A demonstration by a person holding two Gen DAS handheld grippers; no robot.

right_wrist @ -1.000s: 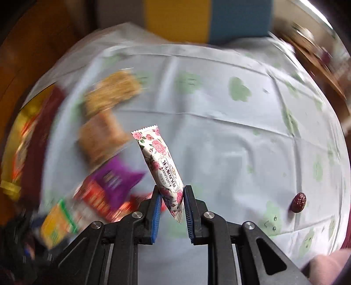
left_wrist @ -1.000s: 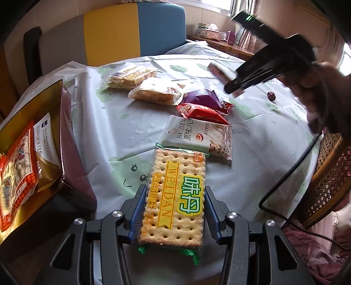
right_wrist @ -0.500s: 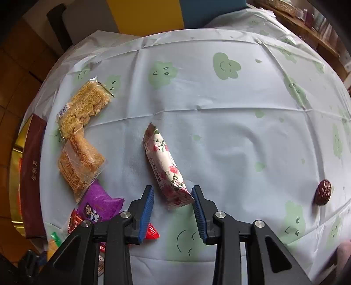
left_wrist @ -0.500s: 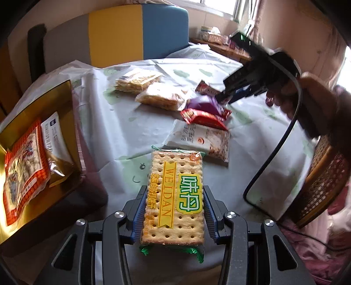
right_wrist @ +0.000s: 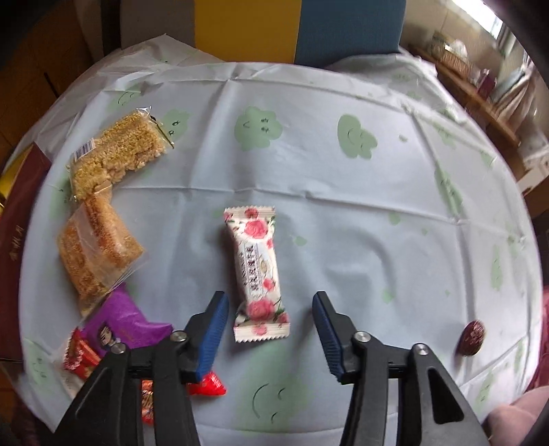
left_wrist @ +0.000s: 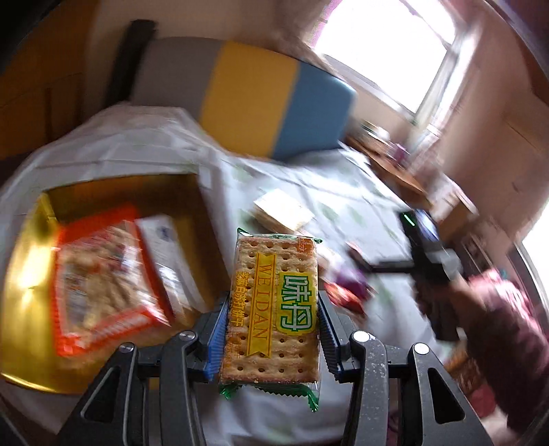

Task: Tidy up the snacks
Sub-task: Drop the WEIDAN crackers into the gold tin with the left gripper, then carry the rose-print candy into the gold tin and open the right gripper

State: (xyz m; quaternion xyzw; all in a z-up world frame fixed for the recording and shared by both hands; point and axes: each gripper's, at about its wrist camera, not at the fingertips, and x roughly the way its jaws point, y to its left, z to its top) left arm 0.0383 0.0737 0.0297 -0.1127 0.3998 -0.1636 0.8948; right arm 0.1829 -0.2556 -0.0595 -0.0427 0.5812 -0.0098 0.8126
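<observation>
My left gripper (left_wrist: 272, 329) is shut on a cracker packet (left_wrist: 274, 305) with yellow and green print, held in the air beside the gold box (left_wrist: 31, 247). The box holds an orange-red snack bag (left_wrist: 103, 274) and a white packet (left_wrist: 164, 247). My right gripper (right_wrist: 269, 308) is open, its jaws either side of the near end of a white rose-print bar (right_wrist: 255, 271) that lies flat on the tablecloth. The right gripper also shows in the left wrist view (left_wrist: 425, 254).
Two clear bags of puffed rice cakes (right_wrist: 116, 154) (right_wrist: 92, 250) lie left of the bar. A purple packet (right_wrist: 120, 322) and red packets (right_wrist: 79, 353) sit near left. A dark date (right_wrist: 471, 338) lies at right. A chair (right_wrist: 295, 31) stands behind the table (right_wrist: 343, 223).
My left gripper has swung left toward the gold box with the crackers. My right gripper set the rose-print bar down on the cloth and opened wide.
</observation>
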